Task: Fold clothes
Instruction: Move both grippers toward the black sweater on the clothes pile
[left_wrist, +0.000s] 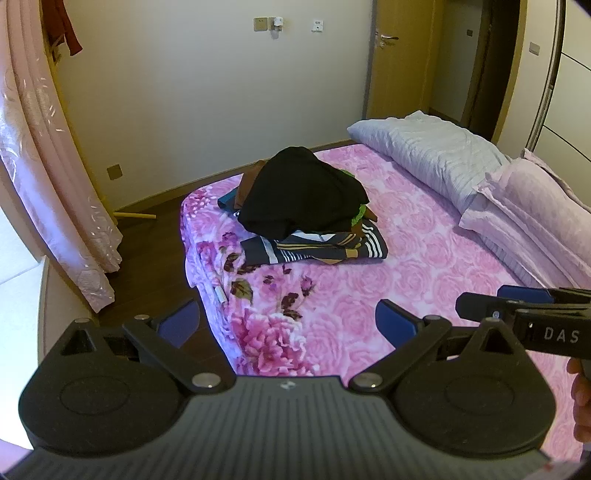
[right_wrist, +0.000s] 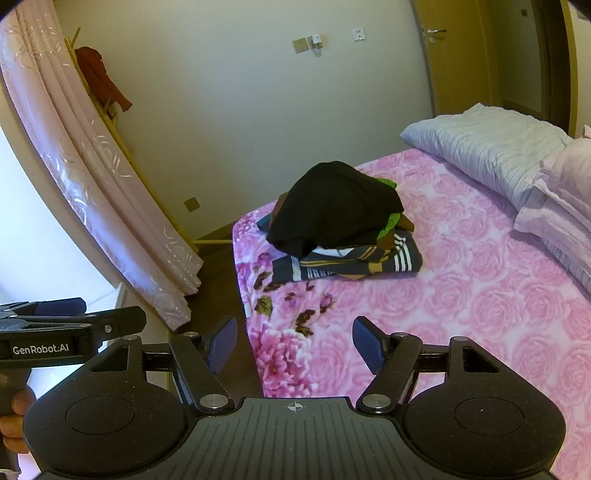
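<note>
Both grippers, left (left_wrist: 286, 325) and right (right_wrist: 295, 345), wide apart, empty, well short of clothes pile (left_wrist: 301, 206). Risk: black garment (right_wrist: 334, 206) grabbed carelessly, dragging stack over.

One bed (left_wrist: 424, 280) with one pink floral cover is present; on it sits one pile of clothes (left_wrist: 306, 206), in which at least five garments can be told apart: one black (right_wrist: 336, 206), one brown (left_wrist: 248, 186), one green (right_wrist: 389, 221), one teal (left_wrist: 226, 200) and one dark striped (right_wrist: 354, 260); the exact total in the pile cannot be determined. Two pillows lie at the head: one grey (left_wrist: 432, 151); one pale pink (left_wrist: 532, 210). Two grippers are in view, left gripper (left_wrist: 284, 321) and right gripper (right_wrist: 295, 341), each with two blue-padded fingers; one pink curtain (right_wrist: 88, 166); one red garment (right_wrist: 101, 77) hanging; one door (right_wrist: 454, 55).
</note>
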